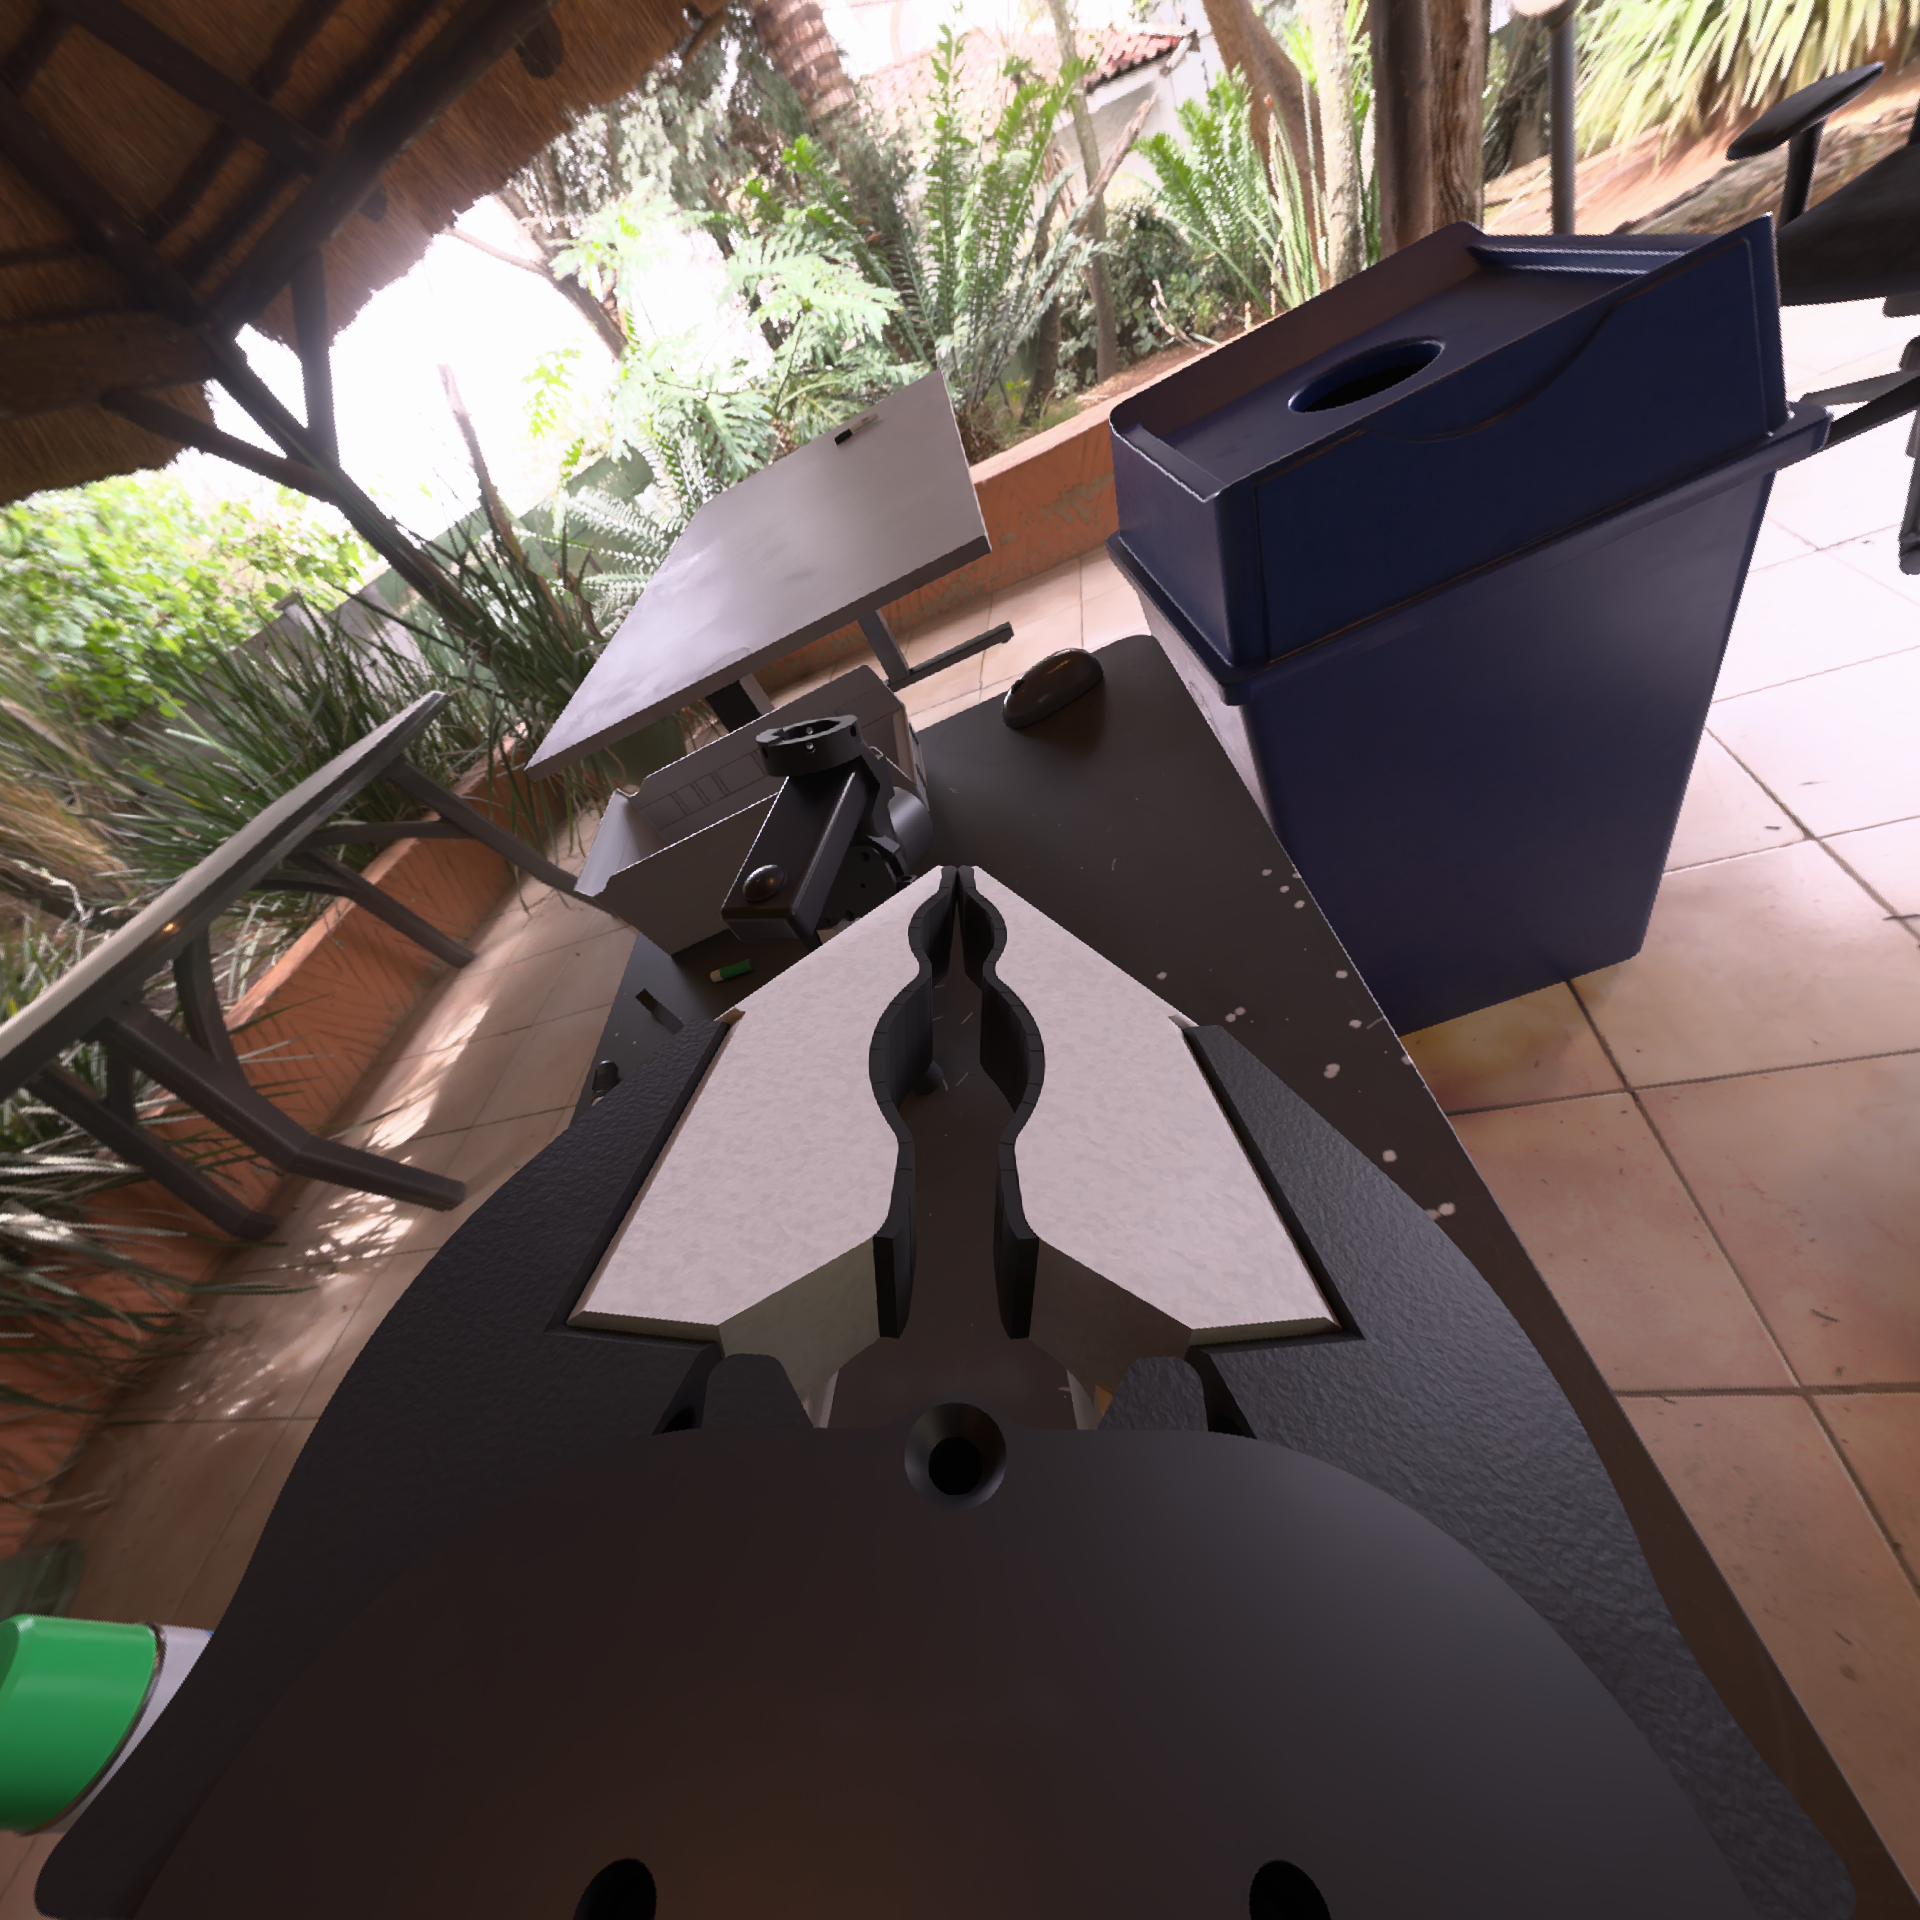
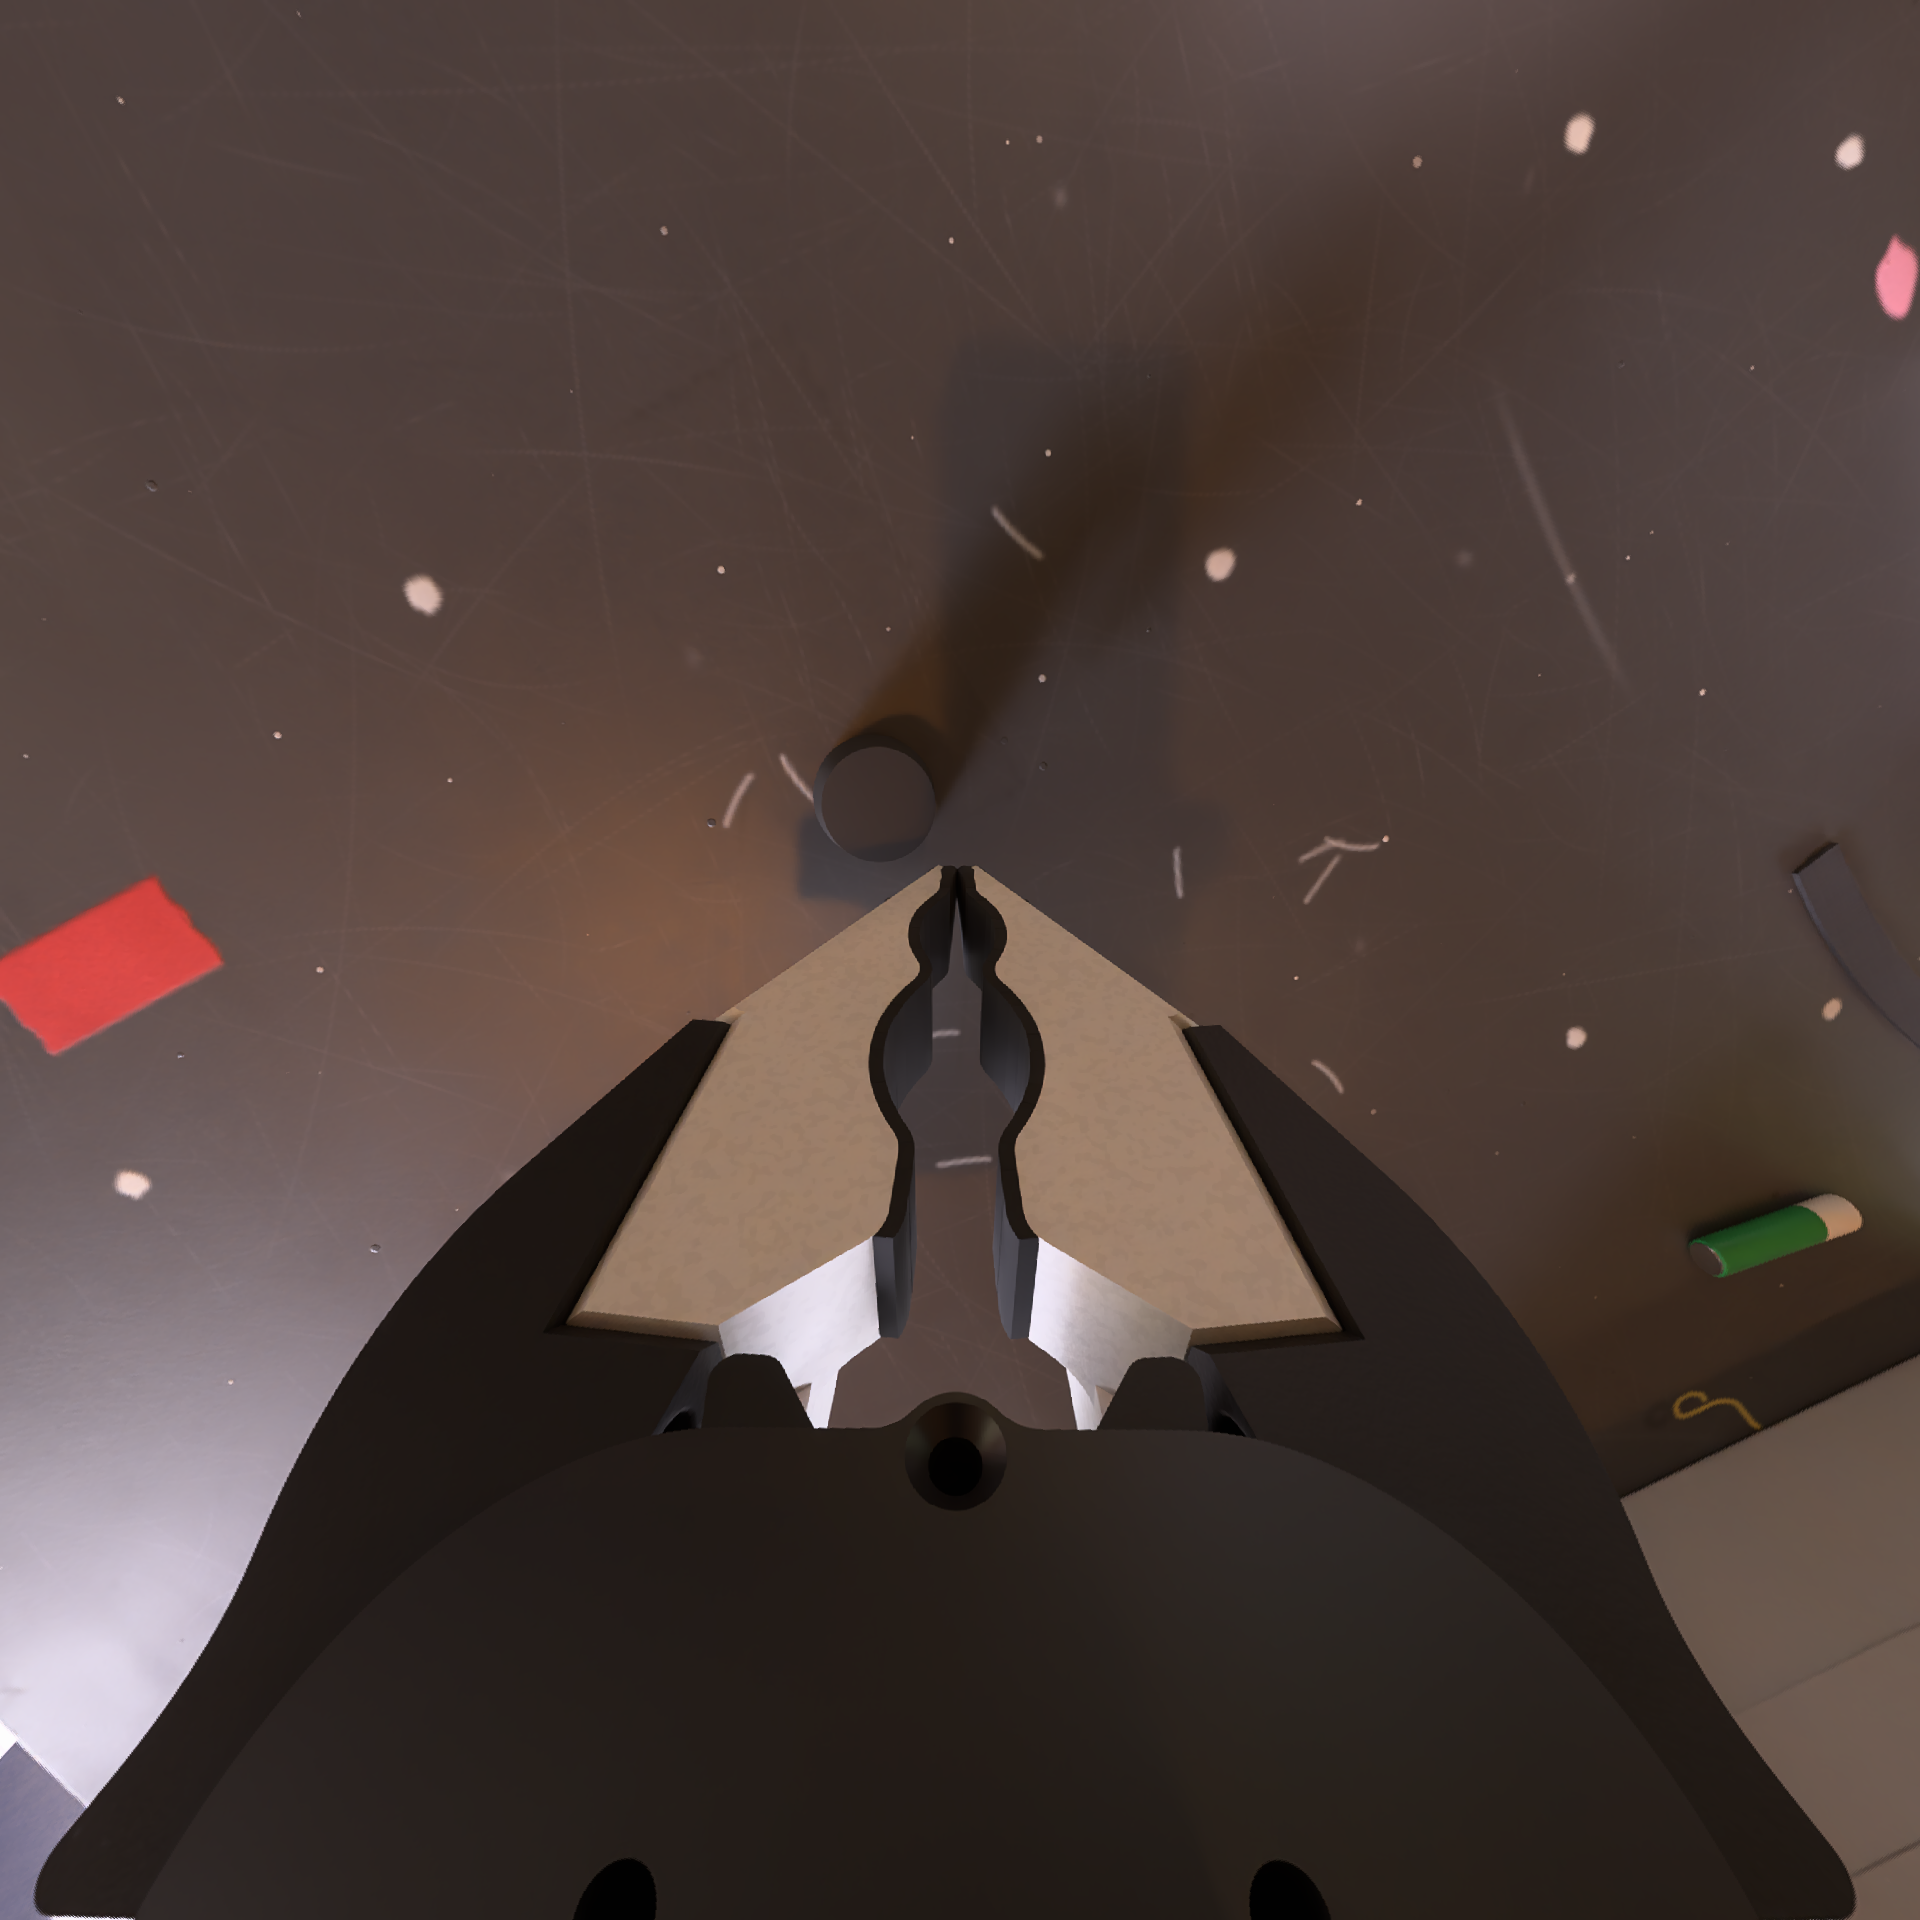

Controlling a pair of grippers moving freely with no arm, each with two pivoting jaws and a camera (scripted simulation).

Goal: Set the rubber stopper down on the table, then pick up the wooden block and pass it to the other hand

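Observation:
In the right wrist view, the rubber stopper [image 2: 876,800], a small dark cylinder, stands on the dark scratched table [image 2: 416,312] just beyond my right gripper [image 2: 956,878]. That gripper's jaws are closed with nothing between them, and they stand apart from the stopper. In the left wrist view, my left gripper [image 1: 956,878] is also shut and empty above the table [image 1: 1091,831]. The right gripper [image 1: 821,831] shows farther off, pointing down at the table. No wood-coloured block shows in either view.
A red flat rectangle [image 2: 104,966] lies to the left, a green and white marker [image 2: 1777,1236] to the right, and a pink scrap [image 2: 1896,275] far right. A blue bin [image 1: 1455,623] stands beside the table. There are a dark rounded object [image 1: 1049,691], a grey box [image 1: 665,852] and a green cylinder [image 1: 73,1714].

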